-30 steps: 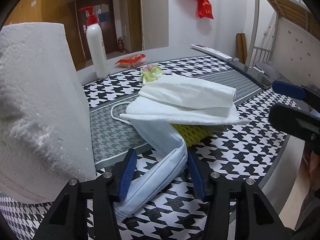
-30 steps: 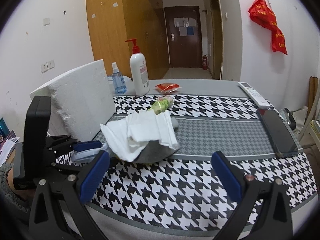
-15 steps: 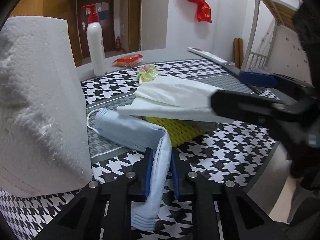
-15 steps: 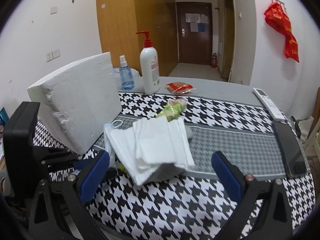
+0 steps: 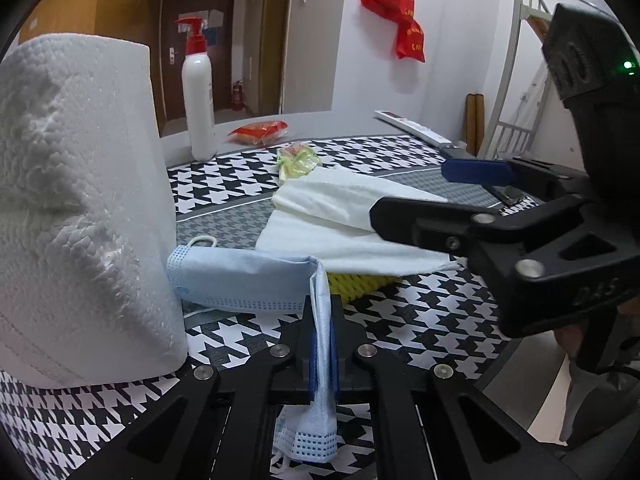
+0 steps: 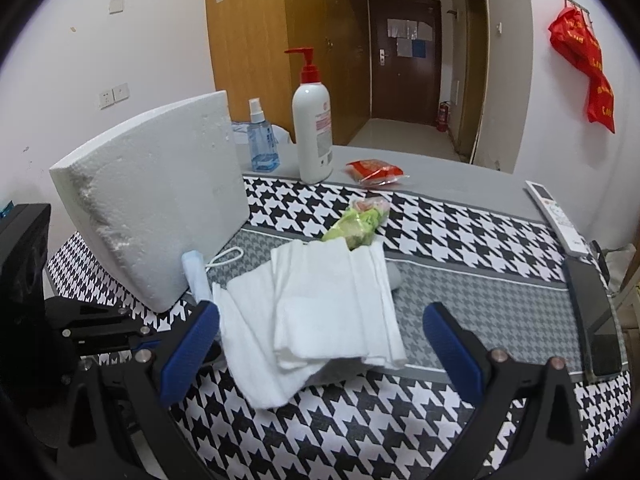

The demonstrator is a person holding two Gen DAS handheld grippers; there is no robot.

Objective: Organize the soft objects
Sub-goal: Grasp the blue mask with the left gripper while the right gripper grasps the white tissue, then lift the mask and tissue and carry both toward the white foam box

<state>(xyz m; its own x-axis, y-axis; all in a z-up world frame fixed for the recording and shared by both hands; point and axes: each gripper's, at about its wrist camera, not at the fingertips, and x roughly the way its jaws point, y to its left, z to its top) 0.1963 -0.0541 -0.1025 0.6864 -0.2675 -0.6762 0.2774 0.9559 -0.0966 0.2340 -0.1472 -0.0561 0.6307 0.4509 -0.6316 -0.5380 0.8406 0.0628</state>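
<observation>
Two tongs over houndstooth table [image 6: 460,240]. Left tongs [image 5: 323,344] clamped on blue face mask [image 5: 244,280], pinched at a fold; one part draped down past the pads, other part lying flat toward white paper roll [image 5: 80,208], just beside it. Right tongs [image 6: 320,344] spread wide, nothing between pads, hovering near stack of white folded cloths [image 6: 320,304]. Cloths piled mid-table over a yellow netted item [image 5: 356,282], only its edge showing. Green crumpled wrapper [image 6: 356,224] just behind the pile. Farther back: pump bottle [image 6: 312,132], small spray bottle [image 6: 262,140], red packet [image 6: 376,172]. Remote [image 6: 556,216] and dark phone [image 6: 592,312] at right edge of table.
</observation>
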